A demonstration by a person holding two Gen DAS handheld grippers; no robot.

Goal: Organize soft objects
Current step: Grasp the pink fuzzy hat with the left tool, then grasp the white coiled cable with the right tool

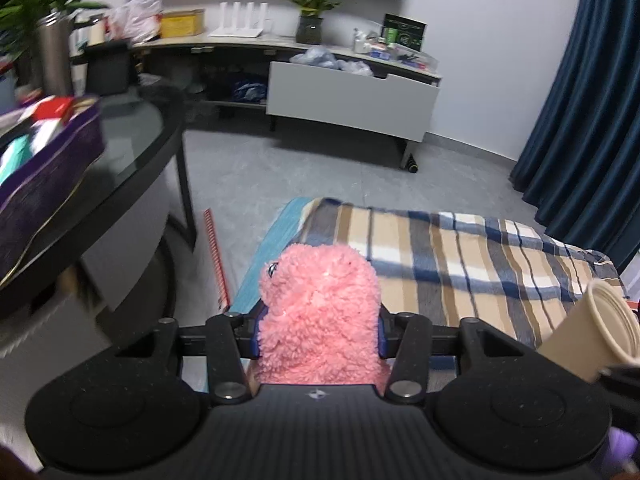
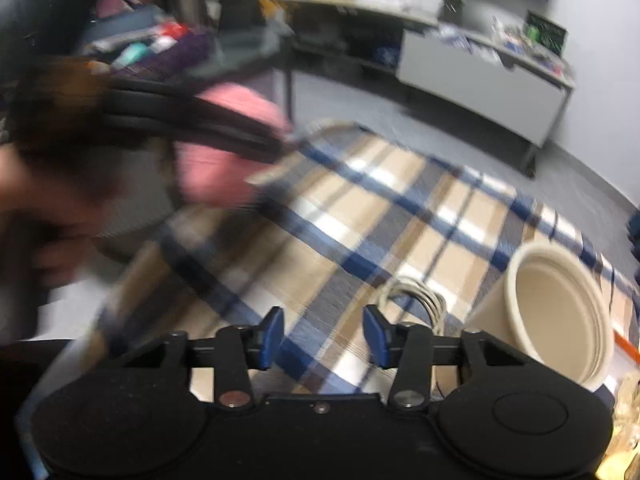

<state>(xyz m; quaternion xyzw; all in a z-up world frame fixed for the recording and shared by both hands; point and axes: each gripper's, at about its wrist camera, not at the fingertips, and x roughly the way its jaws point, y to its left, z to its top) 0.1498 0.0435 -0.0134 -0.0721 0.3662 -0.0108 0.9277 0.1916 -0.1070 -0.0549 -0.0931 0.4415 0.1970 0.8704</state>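
My left gripper point(image 1: 319, 332) is shut on a fluffy pink plush toy point(image 1: 318, 312), held up above the near left end of the plaid blanket point(image 1: 460, 252). The toy fills the gap between the fingers and hides the pads. In the right wrist view the same toy point(image 2: 224, 152) shows blurred at the upper left, in the left gripper. My right gripper point(image 2: 323, 338) is open and empty, its blue pads point(image 2: 270, 336) apart just above the plaid blanket point(image 2: 360, 216).
A stack of paper cups point(image 2: 556, 312) lies on its side on the blanket at the right, also in the left wrist view point(image 1: 596, 332). A coiled white cable point(image 2: 416, 296) lies beside it. A dark glass table point(image 1: 132, 148) with a purple box point(image 1: 48, 160) stands left. A grey TV cabinet point(image 1: 348, 100) stands behind.
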